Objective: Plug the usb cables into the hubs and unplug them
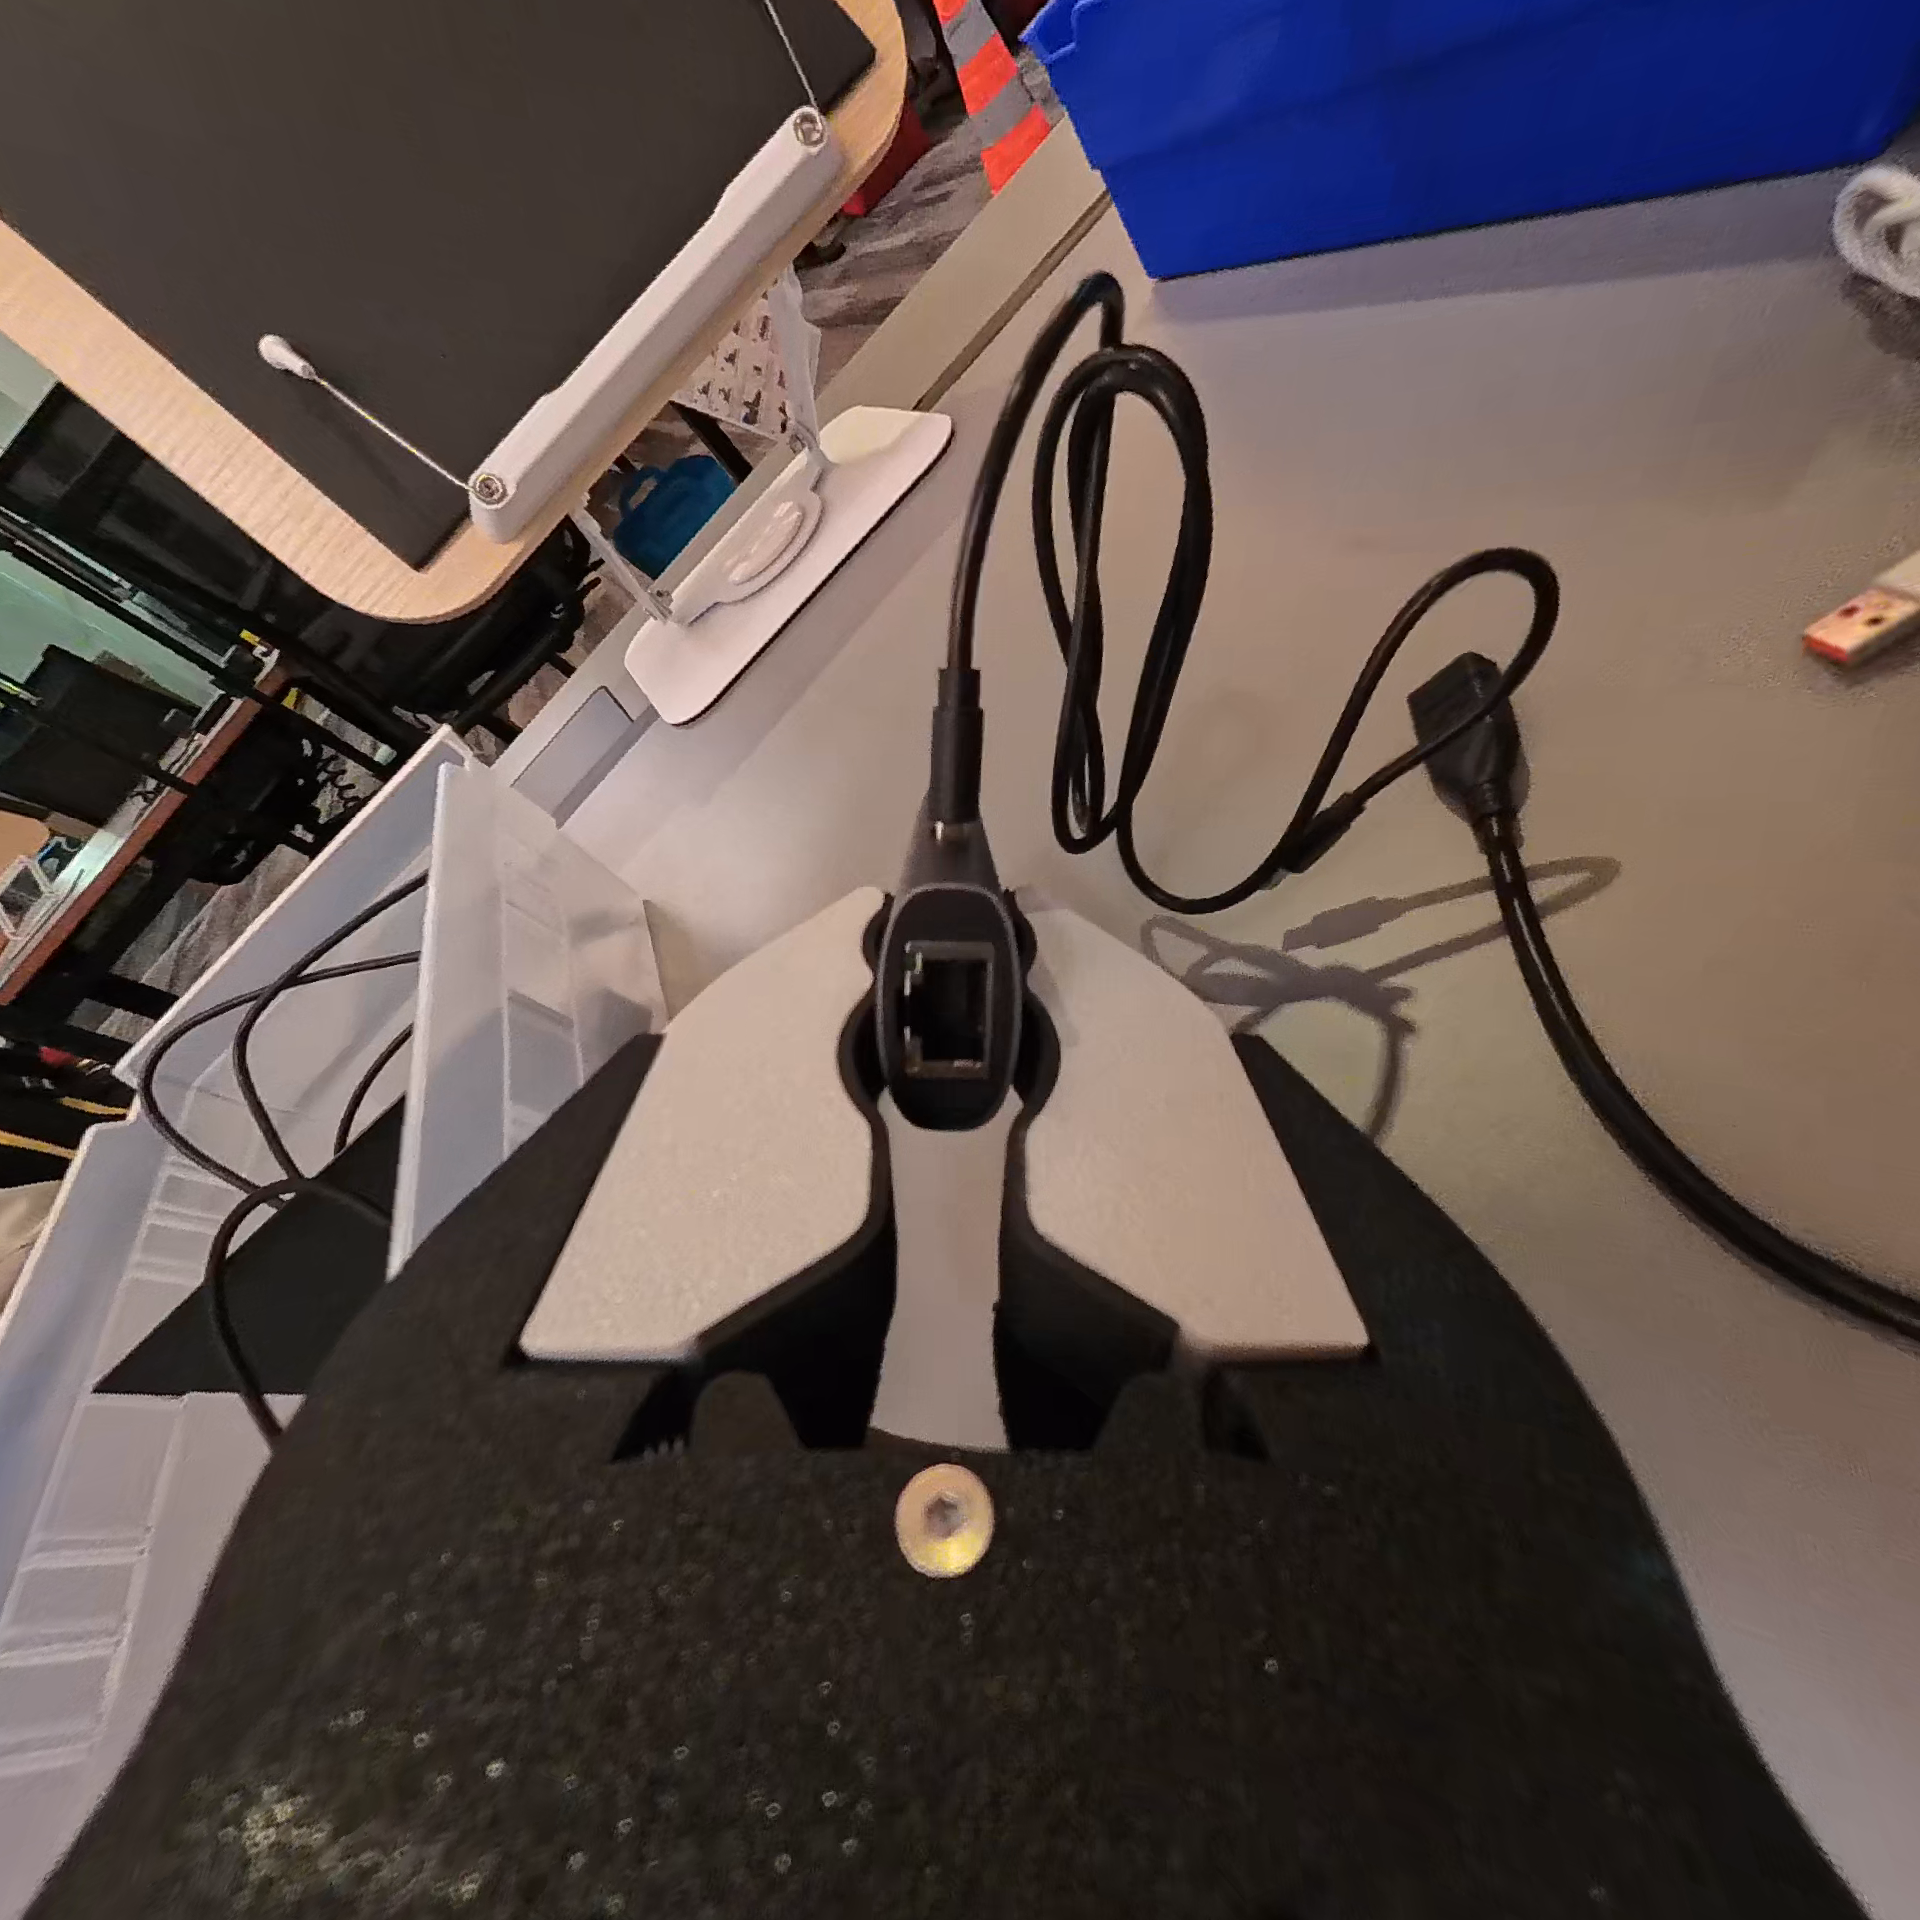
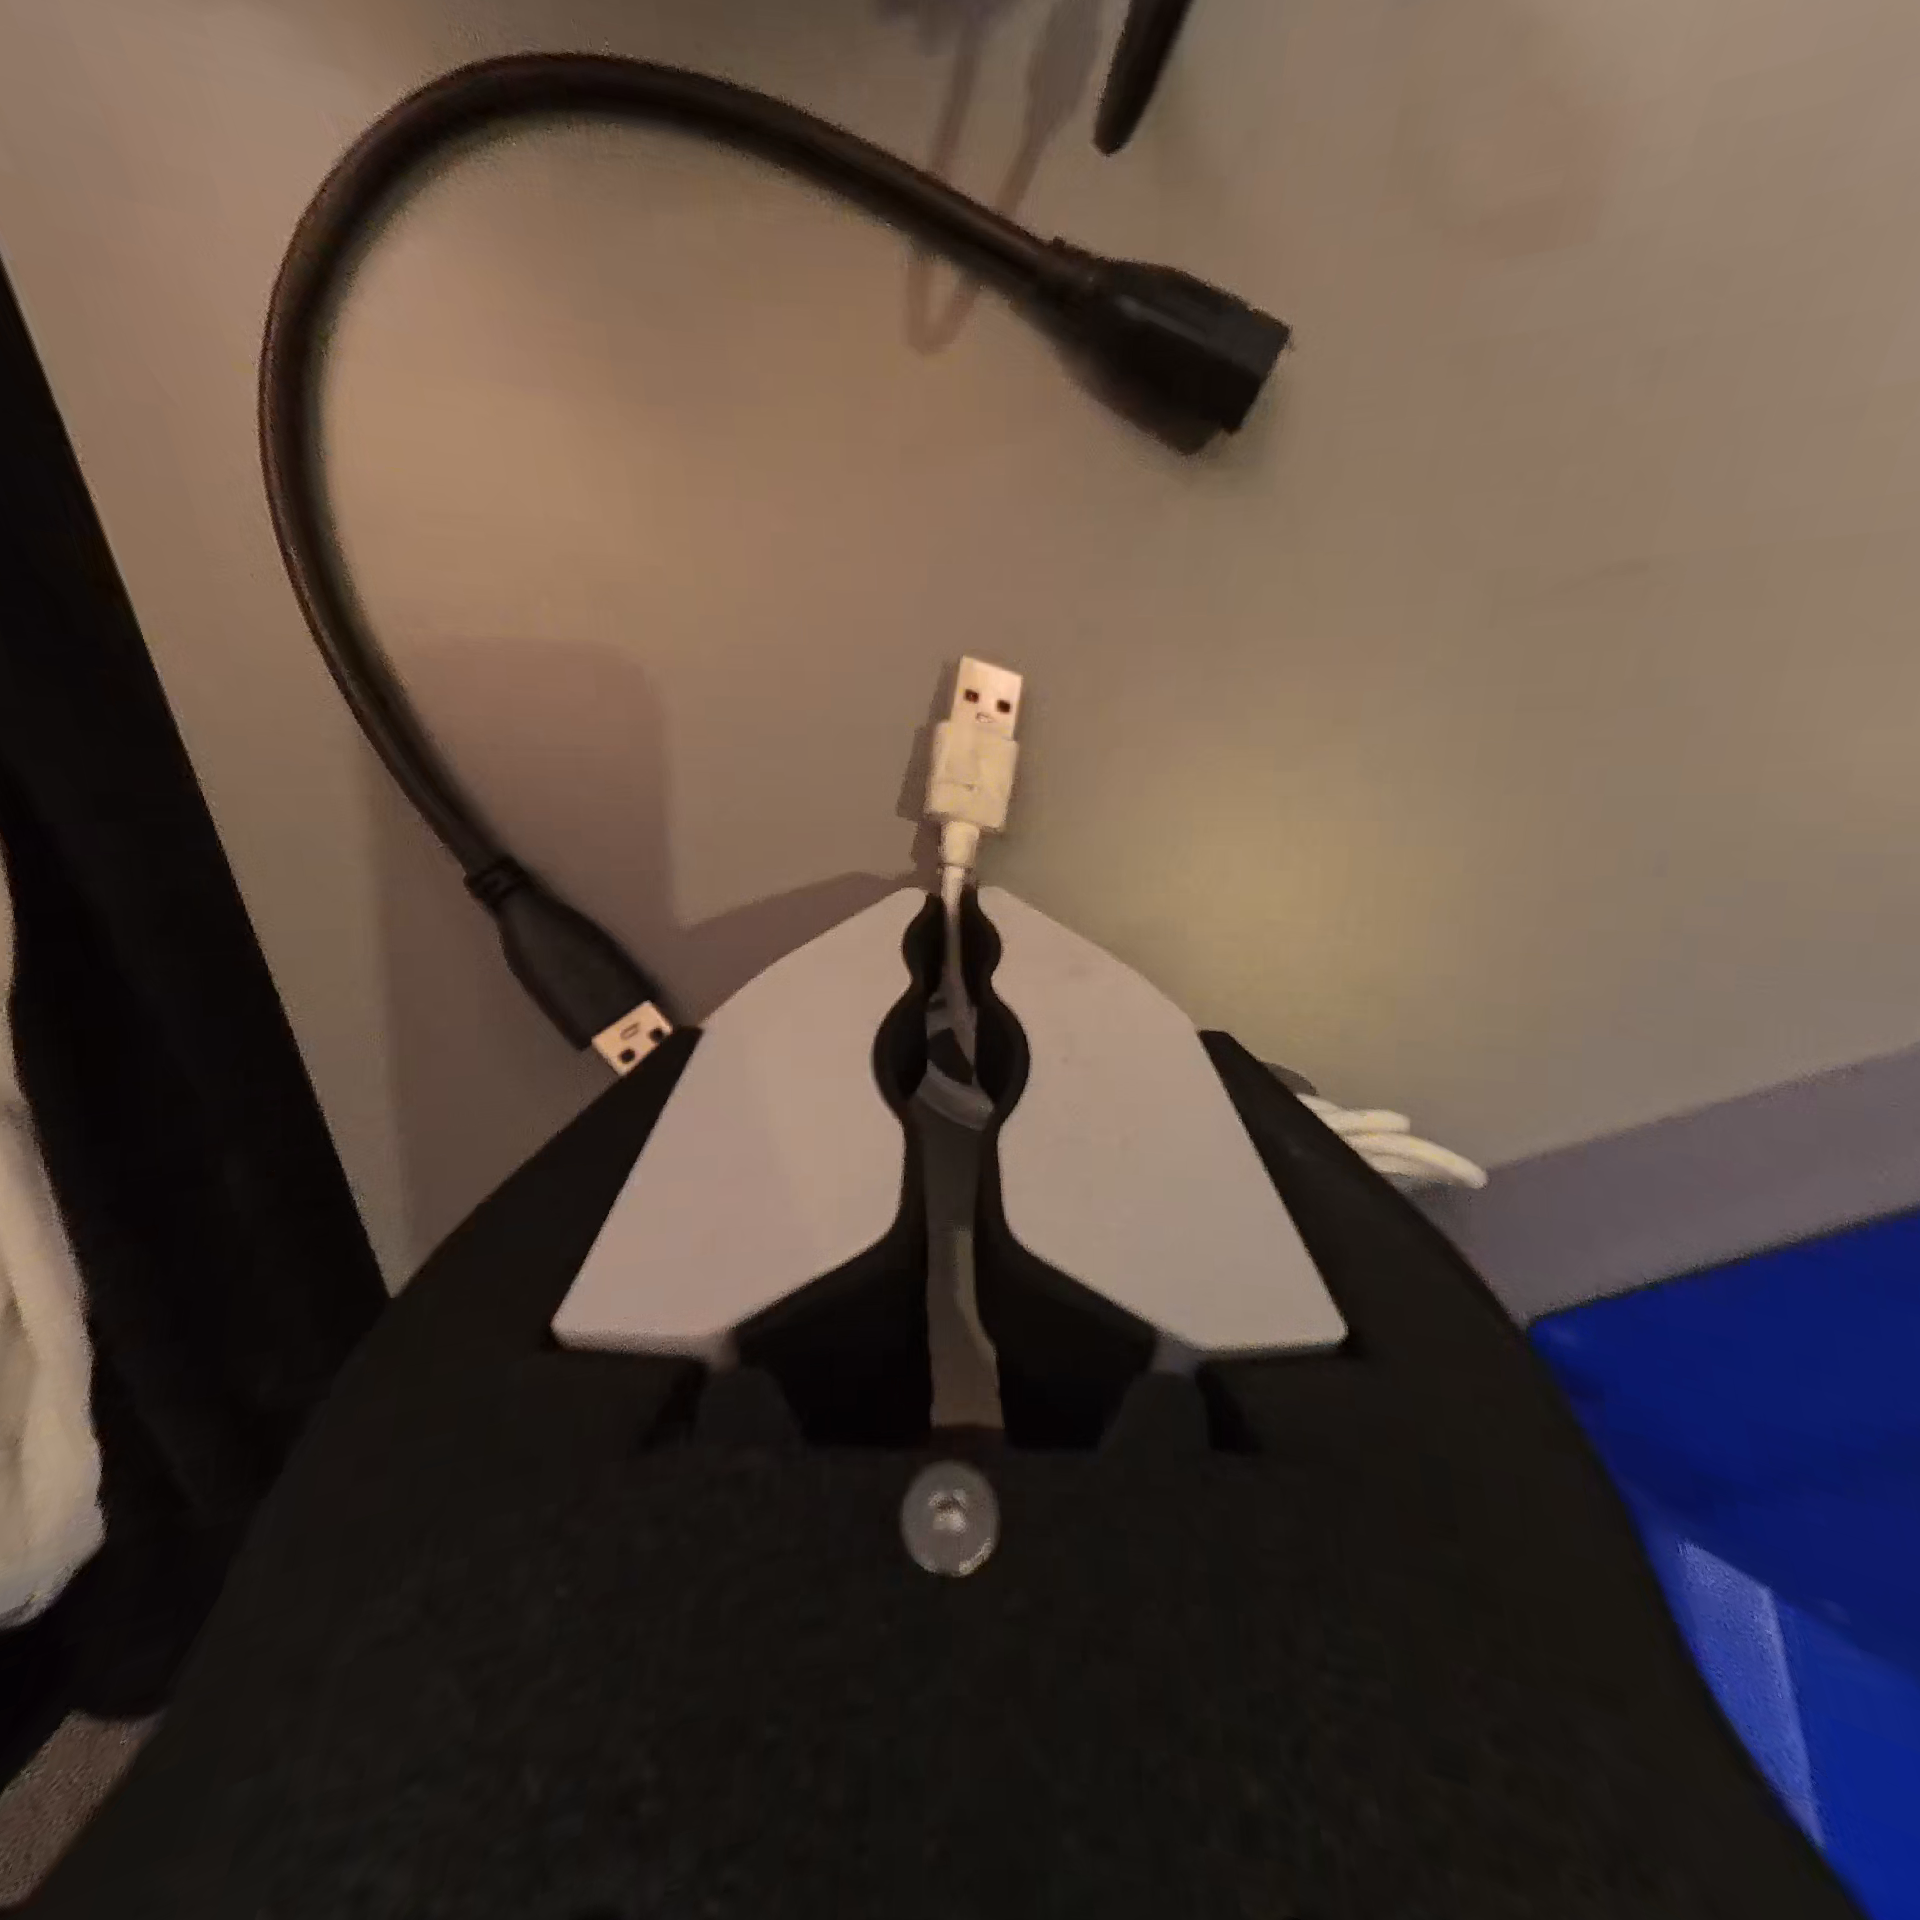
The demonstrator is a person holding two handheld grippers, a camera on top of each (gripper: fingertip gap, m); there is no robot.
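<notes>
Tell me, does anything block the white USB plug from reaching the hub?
Nothing visible does. The right gripper holds the white USB cable over bare table; the left gripper holds the hub.

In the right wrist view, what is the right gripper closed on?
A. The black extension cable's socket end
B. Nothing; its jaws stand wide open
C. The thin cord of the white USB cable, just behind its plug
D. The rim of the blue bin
C: the right gripper is shut on the white USB cable, pinching the cord just behind the plug, which juts out ahead of the tips over the grey table.
</notes>
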